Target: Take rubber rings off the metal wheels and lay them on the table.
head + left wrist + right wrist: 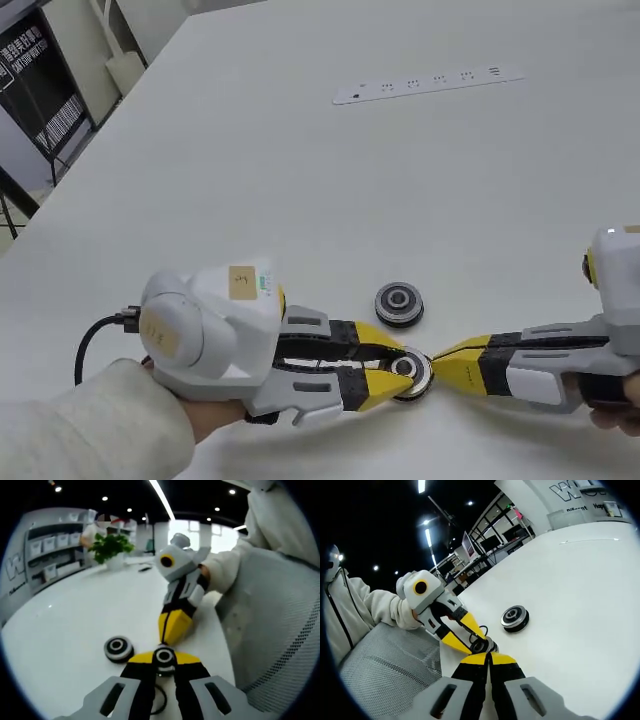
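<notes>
Near counter point(300, 150) front edge — left gripper point(164, 659) fingers pinching metal wheel point(410, 368); right gripper point(489, 656) fingers pressed together, tips against its rim; second wheel point(399, 303) lying flat just beyond — apart.

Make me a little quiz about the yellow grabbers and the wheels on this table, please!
1. How many metal wheels are on the table?
2. True or false: the left gripper has one wheel between its jaws, and the right gripper touches that wheel's edge with its tip.
3. What lies at the table's far side? A) a power strip B) a cup C) a book
Key: 1) two; 2) true; 3) A.
</notes>
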`<state>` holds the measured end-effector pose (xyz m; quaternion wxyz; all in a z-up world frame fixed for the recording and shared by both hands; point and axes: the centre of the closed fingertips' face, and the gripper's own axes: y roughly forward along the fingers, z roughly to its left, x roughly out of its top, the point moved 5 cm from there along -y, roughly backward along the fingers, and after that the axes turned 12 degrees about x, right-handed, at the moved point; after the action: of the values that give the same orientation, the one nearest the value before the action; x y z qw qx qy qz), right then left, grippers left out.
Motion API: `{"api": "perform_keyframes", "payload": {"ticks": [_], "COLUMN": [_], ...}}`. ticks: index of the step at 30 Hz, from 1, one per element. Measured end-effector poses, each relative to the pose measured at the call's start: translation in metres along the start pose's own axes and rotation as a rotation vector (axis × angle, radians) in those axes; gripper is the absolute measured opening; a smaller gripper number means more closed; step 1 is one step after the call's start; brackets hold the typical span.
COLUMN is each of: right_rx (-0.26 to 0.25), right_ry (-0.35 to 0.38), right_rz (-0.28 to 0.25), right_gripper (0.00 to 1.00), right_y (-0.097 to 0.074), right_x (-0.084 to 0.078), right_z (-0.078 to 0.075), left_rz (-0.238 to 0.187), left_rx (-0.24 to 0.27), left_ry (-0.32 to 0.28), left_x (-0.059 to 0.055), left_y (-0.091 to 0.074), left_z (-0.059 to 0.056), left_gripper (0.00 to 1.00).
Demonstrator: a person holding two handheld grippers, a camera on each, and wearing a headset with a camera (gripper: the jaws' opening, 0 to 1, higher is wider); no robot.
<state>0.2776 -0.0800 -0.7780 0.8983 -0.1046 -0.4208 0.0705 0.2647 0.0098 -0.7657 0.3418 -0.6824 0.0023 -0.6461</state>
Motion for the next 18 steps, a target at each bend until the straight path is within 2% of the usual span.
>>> {"api": "perform_keyframes", "payload": {"ticks": [7,18], "right_rx": [0.012,0.025], "right_ry": [0.019,-0.004], "right_rz": [-0.015,-0.013], "right_gripper": [0.00,0.00], "right_y": [0.0003,0.0027], "right_x": [0.0018,0.0041], "right_z": [0.0029,0.0067], "left_rz": [-0.002,-0.004], "left_rx": [-0.003,-0.002], "left_ry": [0.000,-0.004], "left_x": [-0.0002,-0.0011], "left_y": [0.0002,0.0000], "left_z": [-0.0002,0.0006], "left_gripper": [0.14,0.14]}}
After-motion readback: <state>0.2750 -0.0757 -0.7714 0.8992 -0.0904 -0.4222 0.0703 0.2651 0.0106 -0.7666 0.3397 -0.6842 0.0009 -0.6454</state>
